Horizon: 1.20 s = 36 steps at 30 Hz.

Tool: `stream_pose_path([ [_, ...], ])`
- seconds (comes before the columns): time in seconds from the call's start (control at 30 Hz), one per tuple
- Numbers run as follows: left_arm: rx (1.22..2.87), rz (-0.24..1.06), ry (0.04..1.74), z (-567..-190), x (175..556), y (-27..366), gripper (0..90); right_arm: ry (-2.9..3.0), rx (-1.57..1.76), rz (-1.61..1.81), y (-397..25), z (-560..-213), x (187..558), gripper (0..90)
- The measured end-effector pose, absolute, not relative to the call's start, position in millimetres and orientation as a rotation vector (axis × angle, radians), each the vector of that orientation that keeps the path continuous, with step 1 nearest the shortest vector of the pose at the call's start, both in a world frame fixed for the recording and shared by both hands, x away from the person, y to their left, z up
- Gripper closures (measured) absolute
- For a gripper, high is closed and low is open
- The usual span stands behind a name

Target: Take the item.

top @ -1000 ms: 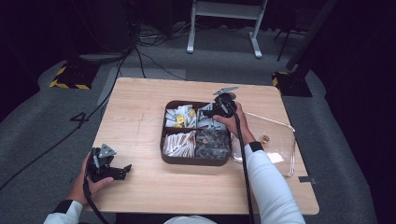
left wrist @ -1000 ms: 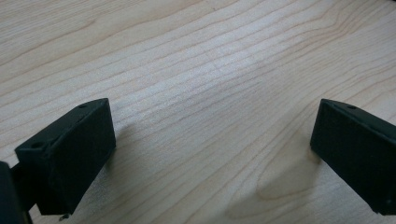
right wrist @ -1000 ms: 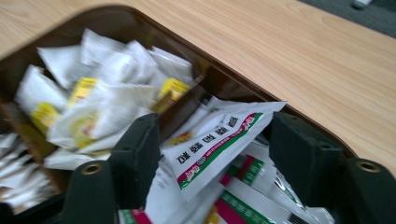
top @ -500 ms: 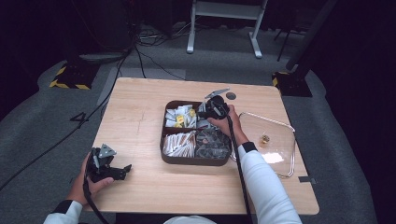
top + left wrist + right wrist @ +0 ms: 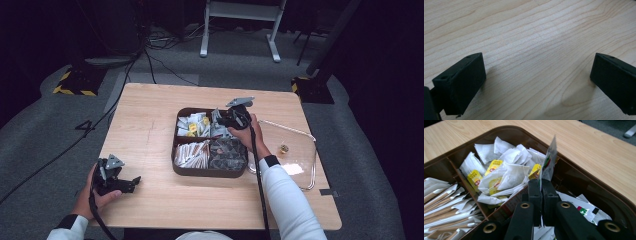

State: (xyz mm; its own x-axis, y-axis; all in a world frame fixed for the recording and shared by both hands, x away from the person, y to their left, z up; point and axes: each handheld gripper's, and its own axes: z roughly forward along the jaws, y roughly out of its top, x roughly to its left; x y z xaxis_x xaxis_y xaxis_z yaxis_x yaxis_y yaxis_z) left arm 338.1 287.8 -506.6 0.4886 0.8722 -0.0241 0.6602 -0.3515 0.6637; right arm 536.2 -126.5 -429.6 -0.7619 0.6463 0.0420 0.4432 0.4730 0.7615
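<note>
A light wooden table (image 5: pixel 150 120) with a pale grain stands on grey carpet (image 5: pixel 370 150) in a dark room; black cables (image 5: pixel 150 55) trail across the floor behind it, beside a white metal stand (image 5: pixel 240 20) and yellow-and-black striped floor blocks (image 5: pixel 75 85). Near the middle of the table sits a dark brown plastic tray with four compartments (image 5: pixel 205 171), holding white tea bags with yellow tags (image 5: pixel 506 173), long paper sachets (image 5: pixel 446 200) and other packets. Just right of the tray lies a clear plastic lid (image 5: pixel 295 160).

The right gripper (image 5: pixel 220 116), held in the person's right hand (image 5: pixel 245 131), hovers over the tray's far right compartment. In the right gripper view its jaws are pressed together on a thin white foil sachet with red and green print (image 5: pixel 549 161), which stands upright on edge above that compartment, beside the divider to the tea bags.

The left gripper (image 5: pixel 131 182), in the left hand (image 5: pixel 95 197), rests on the table's near left corner, well apart from the tray. In the left gripper view its jaws are spread wide over bare wood, holding nothing
</note>
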Motion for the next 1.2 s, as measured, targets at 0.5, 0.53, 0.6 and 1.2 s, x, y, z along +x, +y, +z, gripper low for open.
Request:
stream_pose_path([
  [0.5, 2.122, 0.448, 1.257, -506.6, 338.0, 287.8, 0.4, 2.433, 0.828, 1.295, -142.8, -410.1, 507.3, 89.0],
  [0.53, 2.122, 0.447, 1.257, -506.6, 338.0, 287.7, 0.4, 2.428, 0.825, 1.306, -144.6, -409.0, 505.4, 89.1],
  [0.6, 2.122, 0.447, 1.257, -506.6, 338.0, 287.7, 0.4, 2.427, 0.817, 1.322, -148.1, -407.4, 501.3, 89.1],
  [1.2, 2.123, 0.446, 1.256, -506.6, 338.0, 287.9, 0.4, 2.407, 0.692, 1.433, -172.5, -387.5, 460.6, 89.1],
])
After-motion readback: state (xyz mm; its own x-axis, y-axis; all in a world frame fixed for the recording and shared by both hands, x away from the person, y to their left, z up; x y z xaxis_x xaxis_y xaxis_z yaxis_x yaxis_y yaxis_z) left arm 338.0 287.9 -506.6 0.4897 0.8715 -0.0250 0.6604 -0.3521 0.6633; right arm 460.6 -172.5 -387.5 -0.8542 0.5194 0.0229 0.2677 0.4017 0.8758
